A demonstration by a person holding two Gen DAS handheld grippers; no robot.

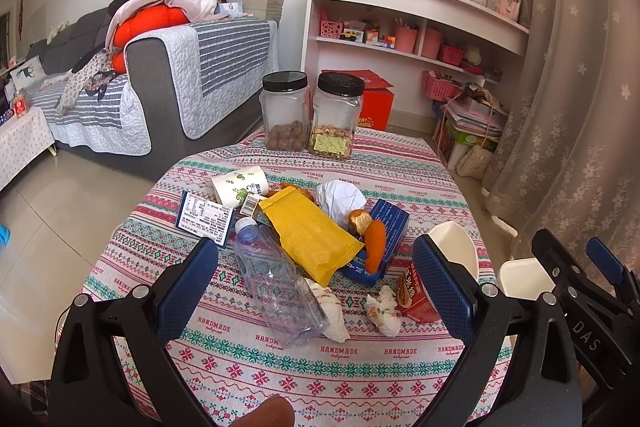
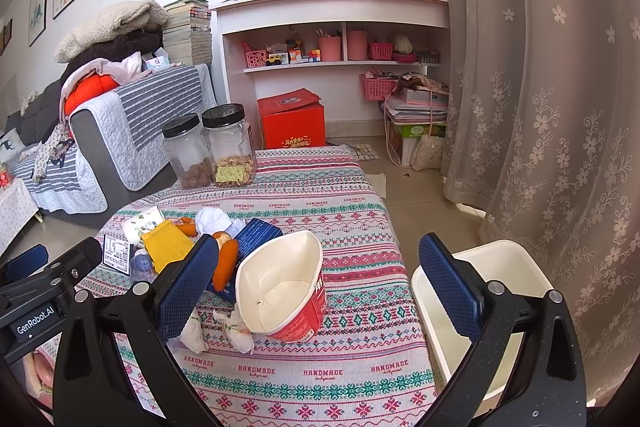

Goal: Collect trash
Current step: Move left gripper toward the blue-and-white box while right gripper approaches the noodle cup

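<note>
Trash lies on a patterned tablecloth (image 1: pixel 304 367): a crushed clear plastic bottle (image 1: pixel 276 283), a yellow wrapper (image 1: pixel 312 233), a blue box (image 1: pixel 384 243), orange peel (image 1: pixel 376 245), crumpled tissues (image 1: pixel 382 311), a paper cup (image 1: pixel 240 185) and a red instant-noodle cup (image 2: pixel 284 291) lying on its side. My left gripper (image 1: pixel 316 287) is open above the bottle, holding nothing. My right gripper (image 2: pixel 320 279) is open around the noodle cup's space, empty. A white bin (image 2: pixel 492 303) stands right of the table.
Two black-lidded jars (image 1: pixel 312 115) stand at the table's far edge. A grey sofa (image 1: pixel 160 99) is to the left, a white shelf unit (image 2: pixel 336 39) and red box (image 2: pixel 292 125) behind, a lace curtain (image 2: pixel 540 107) at right.
</note>
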